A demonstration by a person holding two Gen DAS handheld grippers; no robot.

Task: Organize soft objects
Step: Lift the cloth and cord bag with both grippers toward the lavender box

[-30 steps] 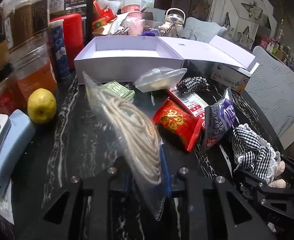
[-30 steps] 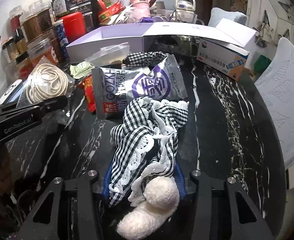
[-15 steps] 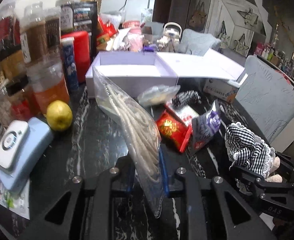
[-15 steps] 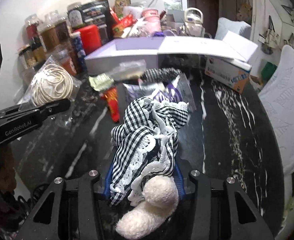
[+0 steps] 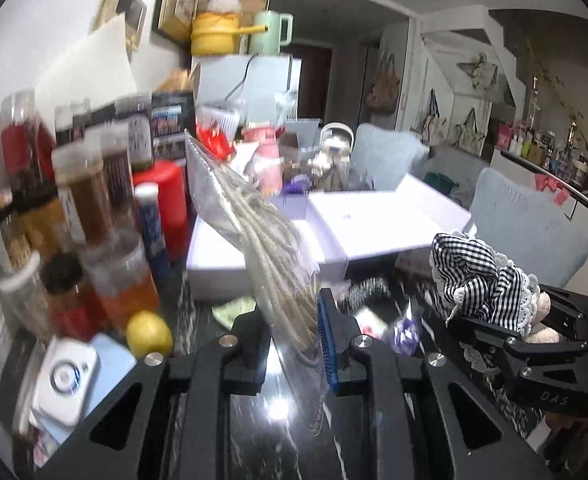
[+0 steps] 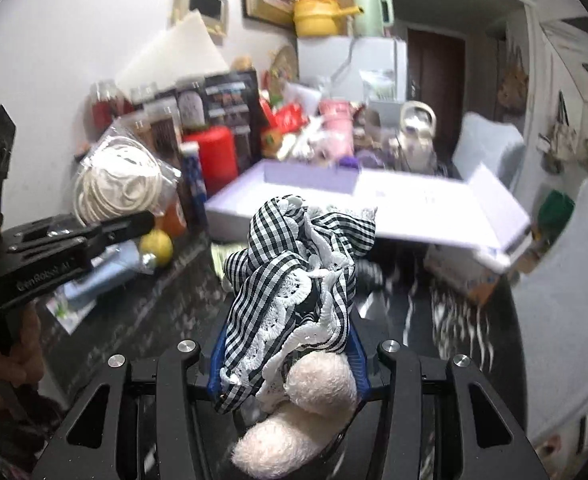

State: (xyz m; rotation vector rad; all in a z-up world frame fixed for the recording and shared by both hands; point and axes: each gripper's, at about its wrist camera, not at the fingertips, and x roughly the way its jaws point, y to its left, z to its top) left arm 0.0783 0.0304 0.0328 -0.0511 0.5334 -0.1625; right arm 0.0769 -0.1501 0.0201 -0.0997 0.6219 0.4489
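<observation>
My left gripper [image 5: 294, 332] is shut on a clear bag of coiled cream cord [image 5: 262, 240], which stands up between the fingers above the black marble table. In the right wrist view the same bag [image 6: 118, 184] hangs at the left from the left gripper [image 6: 134, 220]. My right gripper [image 6: 290, 344] is shut on a black-and-white gingham cloth with lace trim [image 6: 294, 272] and fluffy white pompoms [image 6: 318, 384]. The left wrist view shows that cloth [image 5: 478, 276] at the right. An open lilac-white box [image 5: 334, 232] lies ahead of both, its lid folded out to the right.
Jars, bottles and a red canister [image 5: 166, 200] crowd the left side. A yellow fruit [image 5: 149, 334] and a white-and-blue device [image 5: 66, 376] lie near the left edge. Snack packets [image 5: 404, 328] and a second gingham piece [image 5: 364, 288] lie before the box. A cushioned chair [image 5: 526, 232] stands right.
Both grippers have risen with their loads still held. The table and its packets have dropped lower in both views, and more of the wall and shelves shows above.
</observation>
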